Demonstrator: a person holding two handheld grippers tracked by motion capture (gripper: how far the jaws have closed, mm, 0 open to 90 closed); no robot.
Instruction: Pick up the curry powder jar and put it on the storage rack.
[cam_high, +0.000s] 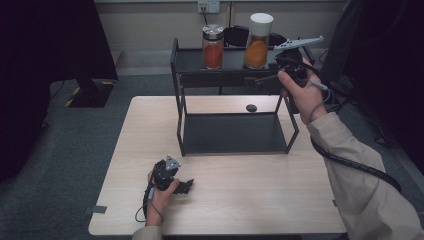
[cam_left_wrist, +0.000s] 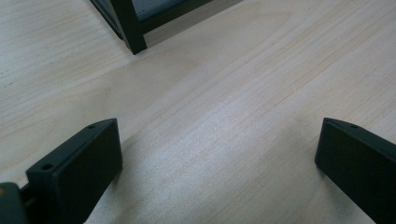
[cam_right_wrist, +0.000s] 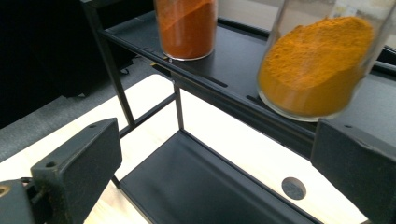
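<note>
A black two-tier shelf (cam_high: 190, 60) stands on the far half of a light wooden table (cam_high: 240, 190). On its top tier are two jars: a red spice jar (cam_high: 212, 47) with a silver lid, and to its right an orange spice jar (cam_high: 258, 42) with a white lid. My right gripper (cam_high: 267, 74) is raised at the shelf's right end, open, just in front of the orange spice jar (cam_right_wrist: 317, 65), with the red spice jar (cam_right_wrist: 187, 28) farther off. My left gripper (cam_high: 186, 186) rests low over the table's near left, open, with bare wood between its jaws (cam_left_wrist: 219, 158).
The shelf's lower tier (cam_right_wrist: 201, 191) is bare. A dark round hole (cam_high: 251, 107) marks the table behind the shelf. A shelf leg (cam_left_wrist: 130, 28) stands ahead of the left gripper. A dark chair or stand base (cam_high: 90, 92) is on the floor at far left.
</note>
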